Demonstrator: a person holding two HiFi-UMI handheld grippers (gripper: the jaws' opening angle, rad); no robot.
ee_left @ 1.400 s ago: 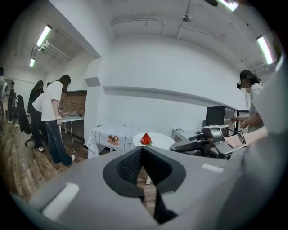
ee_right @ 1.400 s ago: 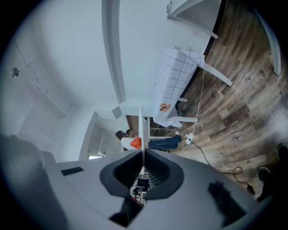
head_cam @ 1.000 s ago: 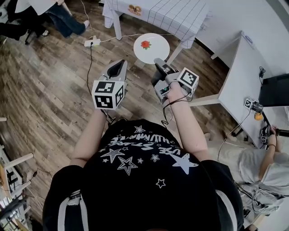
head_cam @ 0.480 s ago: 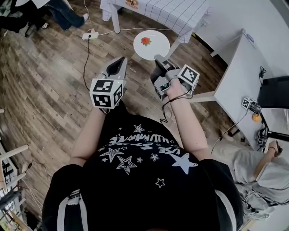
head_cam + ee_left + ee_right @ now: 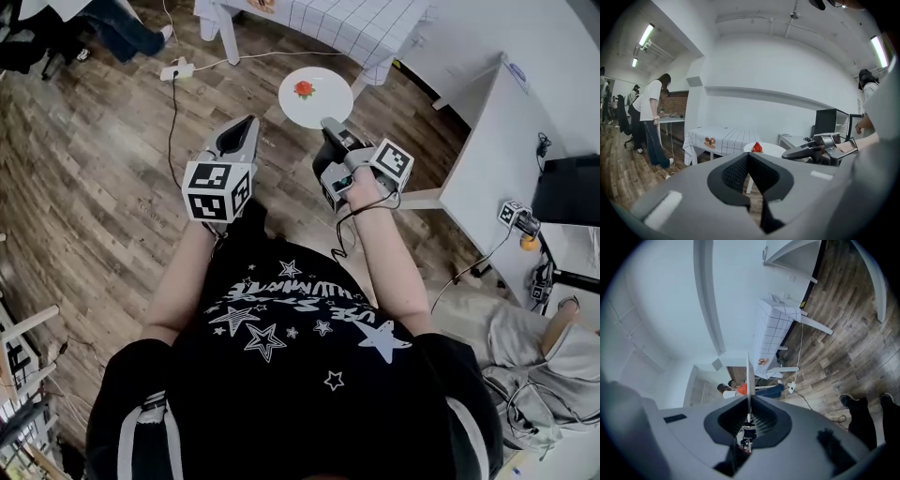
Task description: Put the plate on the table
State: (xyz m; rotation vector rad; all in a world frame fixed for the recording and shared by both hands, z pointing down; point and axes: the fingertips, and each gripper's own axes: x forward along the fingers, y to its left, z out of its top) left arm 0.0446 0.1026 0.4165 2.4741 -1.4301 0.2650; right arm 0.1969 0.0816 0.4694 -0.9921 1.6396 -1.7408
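Carrying plate (image 5: 316,97) pinched at its rim by right gripper (image 5: 329,125), left gripper (image 5: 249,124) closed empty; table (image 5: 375,28) has slid toward frame top, placing still ahead.

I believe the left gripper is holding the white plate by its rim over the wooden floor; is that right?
Not quite: the right gripper holds the white plate by its rim over the wooden floor, as the right gripper view shows; the left gripper is shut on nothing.

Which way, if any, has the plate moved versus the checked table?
Yes, slightly: the plate has drawn back from the checked table; the gap is wider.
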